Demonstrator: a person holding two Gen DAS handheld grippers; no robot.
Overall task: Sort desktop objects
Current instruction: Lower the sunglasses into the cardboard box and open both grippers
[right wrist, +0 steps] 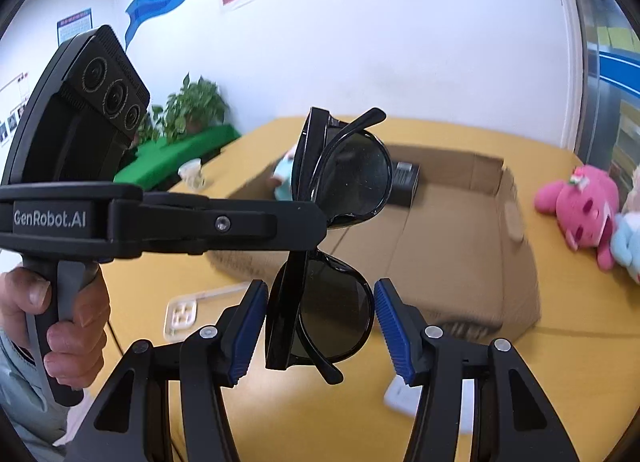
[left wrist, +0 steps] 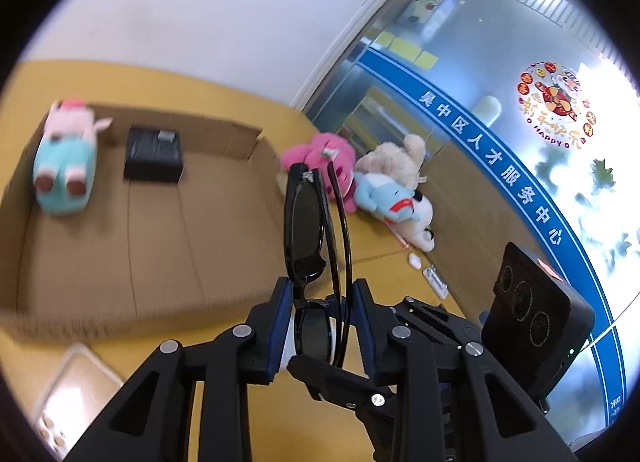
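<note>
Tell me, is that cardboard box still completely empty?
No, the cardboard box already holds a plush toy and a small black box.

Bright window (left wrist: 580, 165) glare, motion blur, dark fisheye corners.

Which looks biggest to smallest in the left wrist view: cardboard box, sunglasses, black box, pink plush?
1. cardboard box
2. sunglasses, though they sit right at the lens in the left claw, so nearness inflates them
3. black box and pink plush: look about alike, not ranked
</note>
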